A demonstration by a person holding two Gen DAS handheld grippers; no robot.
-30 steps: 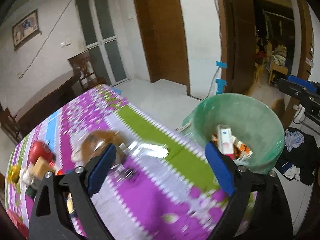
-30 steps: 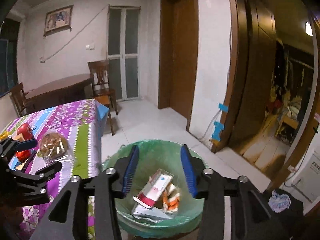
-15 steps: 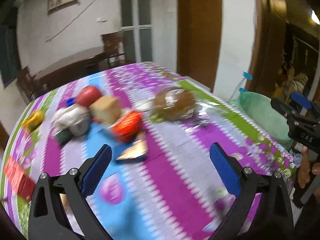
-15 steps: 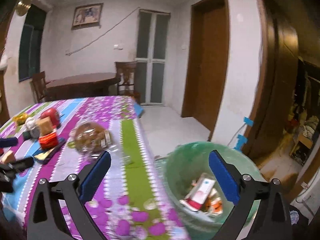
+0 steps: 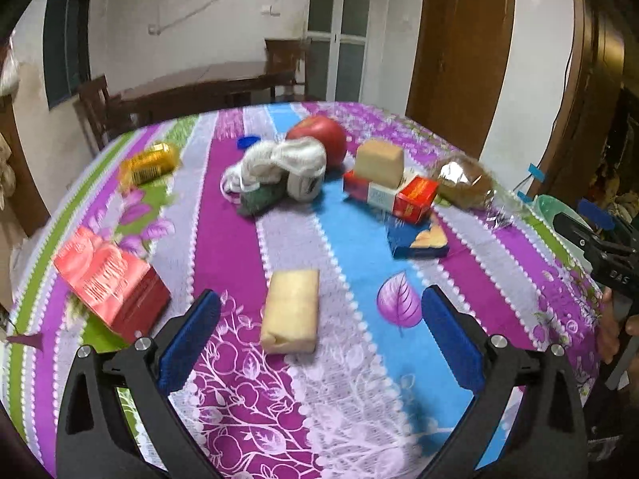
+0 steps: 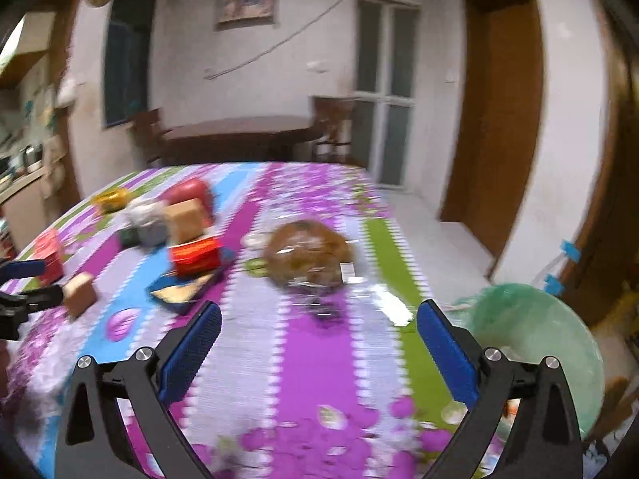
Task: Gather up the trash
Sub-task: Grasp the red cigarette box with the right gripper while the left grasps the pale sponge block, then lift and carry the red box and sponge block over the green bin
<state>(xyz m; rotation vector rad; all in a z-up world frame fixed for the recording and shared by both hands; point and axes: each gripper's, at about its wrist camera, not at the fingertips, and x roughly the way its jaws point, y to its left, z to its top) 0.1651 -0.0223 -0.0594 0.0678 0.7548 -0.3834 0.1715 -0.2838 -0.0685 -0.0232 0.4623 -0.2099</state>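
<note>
My left gripper [image 5: 319, 339] is open and empty above the purple flowered tablecloth [image 5: 499, 279], with a tan sponge block [image 5: 290, 310] just ahead between its fingers. Beyond lie a blue wrapper [image 5: 417, 237], a red and white box [image 5: 389, 193], a second tan block [image 5: 379, 161], a red carton [image 5: 110, 279] at left and a bagged brown bun [image 5: 463, 181]. My right gripper [image 6: 317, 351] is open and empty over the table's right part, with the bagged bun [image 6: 309, 253] ahead. The green-lined trash bin [image 6: 535, 343] stands off the table's right edge.
A red apple [image 5: 319, 137], white and green yarn [image 5: 279, 169], a gold can [image 5: 149, 161] and a blue cap [image 5: 247, 141] sit further back. A dark wooden table and chairs [image 5: 199, 88] stand behind. The right gripper shows at the left view's right edge [image 5: 599, 247].
Both grippers have swung left from the trash bin to the table. The left now faces the table's middle. The right jaws have widened after leaving the bin.
</note>
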